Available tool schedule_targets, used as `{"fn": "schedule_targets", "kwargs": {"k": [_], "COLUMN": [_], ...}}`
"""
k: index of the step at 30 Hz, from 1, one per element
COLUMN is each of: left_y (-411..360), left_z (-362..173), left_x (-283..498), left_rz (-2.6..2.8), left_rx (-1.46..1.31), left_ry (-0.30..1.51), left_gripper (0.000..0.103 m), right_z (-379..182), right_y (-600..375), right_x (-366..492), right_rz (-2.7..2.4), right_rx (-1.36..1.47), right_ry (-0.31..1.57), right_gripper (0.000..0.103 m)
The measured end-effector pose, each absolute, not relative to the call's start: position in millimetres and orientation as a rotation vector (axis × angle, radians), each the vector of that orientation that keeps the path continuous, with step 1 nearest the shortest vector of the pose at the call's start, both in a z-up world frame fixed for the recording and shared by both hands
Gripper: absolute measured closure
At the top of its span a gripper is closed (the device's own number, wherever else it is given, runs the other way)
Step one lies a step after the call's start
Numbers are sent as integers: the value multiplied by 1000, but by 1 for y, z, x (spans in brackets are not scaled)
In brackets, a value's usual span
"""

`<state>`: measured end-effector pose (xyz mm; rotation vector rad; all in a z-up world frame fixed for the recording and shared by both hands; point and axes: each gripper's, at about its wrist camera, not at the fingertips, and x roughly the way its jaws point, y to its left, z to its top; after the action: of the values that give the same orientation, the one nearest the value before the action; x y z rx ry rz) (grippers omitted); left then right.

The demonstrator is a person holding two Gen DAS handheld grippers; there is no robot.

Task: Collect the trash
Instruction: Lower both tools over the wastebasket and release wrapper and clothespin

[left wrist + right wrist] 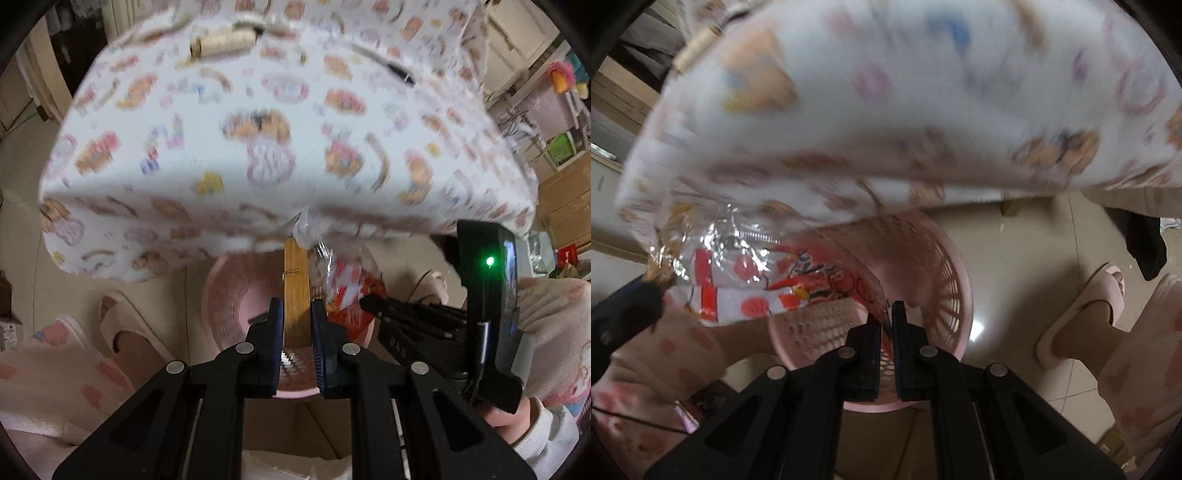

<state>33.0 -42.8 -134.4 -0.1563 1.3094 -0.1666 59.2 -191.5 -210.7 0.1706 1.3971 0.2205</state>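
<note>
two grippers hang over the round pink perforated plastic basket (934, 266) on the floor, just below the cloth-covered table edge (229, 177), likely so both pieces of trash fall inside. the left gripper (297, 314) is clamped on a flat wooden clothespin (295, 291), upright above the basket. the right gripper (886, 314) is pinched together on the edge of a crinkly red-and-white plastic snack wrapper (757, 284), which trails over the basket's rim.

Both my wrist cameras look steeply down along their fingers, close above the pink basket (229, 306), which both views share (945, 273), the patterned tablecloth (258, 129) filling their upper halves.
</note>
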Motion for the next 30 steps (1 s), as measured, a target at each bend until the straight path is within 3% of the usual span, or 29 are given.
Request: {"fn": "schedule_targets", "kwargs": {"k": [7,10,18,22,30], "left_y": [-48,-51,-45,-50,-53], "left_z": [-189,-204,-221,-228,-230], "left_x": [43,47,53,55,53], "left_rz": [-154,-130,-104,-109,-116], "left_rx": [-206,-190,-224,-205,-182], "left_ry": [1482,1518,1564,1586,1576], "left_gripper": [90,90,90,89,89], "right_z": [-234,-237,-231,-214,-200], "right_y": [-196,-195,-201,-210,-215], "right_x": [62,61,63,65,66], "right_rz": [196,195,170,156,152], "right_rx": [158,169,225,222,226], "right_ry": [1452,1466,1466,1419,1380], "right_gripper": [97,77,70,58,48]}}
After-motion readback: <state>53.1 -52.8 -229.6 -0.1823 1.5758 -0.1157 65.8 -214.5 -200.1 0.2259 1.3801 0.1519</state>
